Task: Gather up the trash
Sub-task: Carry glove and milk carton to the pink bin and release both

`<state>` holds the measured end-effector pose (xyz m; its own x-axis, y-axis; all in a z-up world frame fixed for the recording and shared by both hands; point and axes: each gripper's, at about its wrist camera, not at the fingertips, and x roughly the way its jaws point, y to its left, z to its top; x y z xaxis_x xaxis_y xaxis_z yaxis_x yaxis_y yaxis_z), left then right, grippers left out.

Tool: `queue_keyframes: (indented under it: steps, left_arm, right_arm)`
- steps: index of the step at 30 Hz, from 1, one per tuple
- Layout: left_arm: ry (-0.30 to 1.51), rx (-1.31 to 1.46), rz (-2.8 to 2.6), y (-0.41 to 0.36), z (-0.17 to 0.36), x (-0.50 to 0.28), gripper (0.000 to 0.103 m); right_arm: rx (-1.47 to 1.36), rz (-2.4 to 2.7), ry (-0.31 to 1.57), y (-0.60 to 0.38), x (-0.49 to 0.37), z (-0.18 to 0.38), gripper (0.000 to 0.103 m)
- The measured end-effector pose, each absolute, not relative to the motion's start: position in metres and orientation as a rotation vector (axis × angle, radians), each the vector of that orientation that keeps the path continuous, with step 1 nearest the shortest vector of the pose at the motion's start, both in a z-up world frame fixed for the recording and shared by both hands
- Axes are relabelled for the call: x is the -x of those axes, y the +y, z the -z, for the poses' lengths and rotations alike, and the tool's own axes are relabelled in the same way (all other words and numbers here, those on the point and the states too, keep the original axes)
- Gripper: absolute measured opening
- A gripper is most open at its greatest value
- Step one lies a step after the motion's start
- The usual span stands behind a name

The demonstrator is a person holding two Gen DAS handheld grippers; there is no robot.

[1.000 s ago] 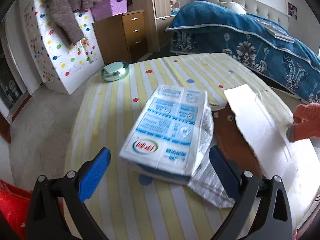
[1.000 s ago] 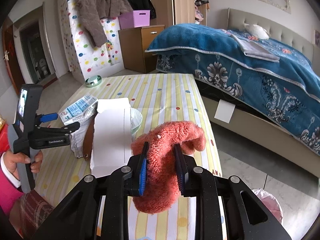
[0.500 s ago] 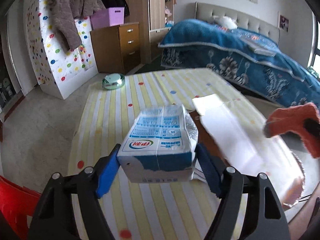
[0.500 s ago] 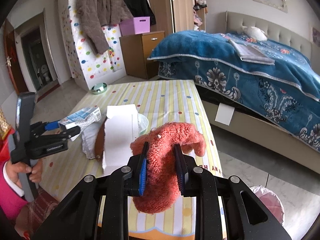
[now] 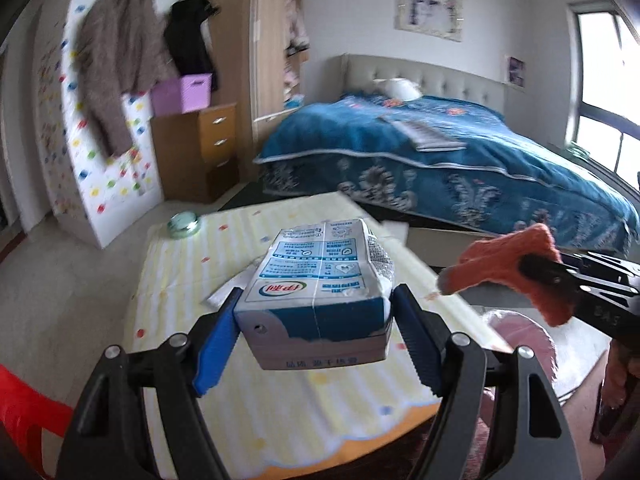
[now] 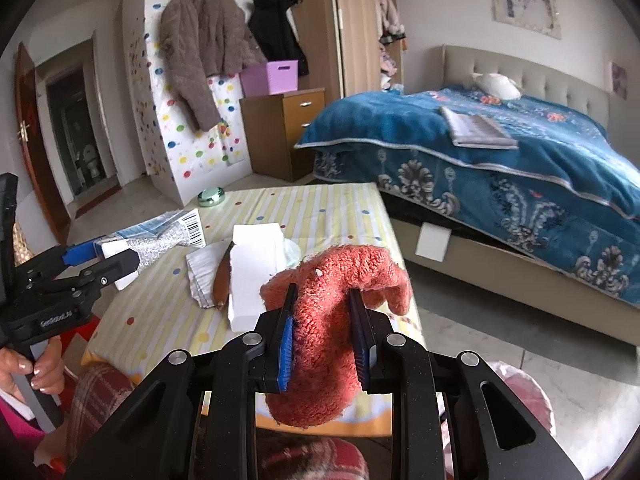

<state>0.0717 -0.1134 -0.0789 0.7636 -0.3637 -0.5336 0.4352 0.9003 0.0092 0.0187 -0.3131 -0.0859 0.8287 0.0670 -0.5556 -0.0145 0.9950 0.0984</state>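
Observation:
A blue-and-white milk carton point(image 5: 316, 280) hangs above the yellow striped table point(image 5: 280, 400), and my left gripper point(image 5: 318, 294) is shut on its two sides. In the right wrist view the same carton point(image 6: 160, 236) and the left gripper point(image 6: 100, 264) appear at the left, held by a hand. My right gripper point(image 6: 322, 294) is shut on an orange knitted piece point(image 6: 340, 280), held over the table's near right corner. From the left wrist view that orange knit point(image 5: 500, 264) sits in the right gripper point(image 5: 532, 270) at the right.
On the table point(image 6: 320, 208) lie a white paper box point(image 6: 256, 276), a brown scrap point(image 6: 222, 276), crumpled foil wrapping point(image 6: 200, 272) and a green round tin point(image 6: 211, 197). A pink-lined bin point(image 6: 524, 392) stands on the floor at the right. A blue bed point(image 6: 500, 160) fills the right side.
My left gripper closed on the milk carton and lifted it off the table. The right gripper rose a little with the orange knit still in it.

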Motion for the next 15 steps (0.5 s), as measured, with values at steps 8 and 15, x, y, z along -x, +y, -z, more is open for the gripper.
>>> queue_keyframes:
  steps: [8, 15]
  left_arm:
    - [0.539, -0.190, 0.629, -0.191, 0.088, -0.041, 0.073]
    - [0.564, -0.249, 0.794, -0.267, 0.107, -0.024, 0.073]
  right_arm:
    - [-0.110, 0.072, 0.594, -0.352, 0.025, 0.086, 0.025]
    - [-0.159, 0.207, 0.647, -0.404, 0.061, 0.106, 0.025]
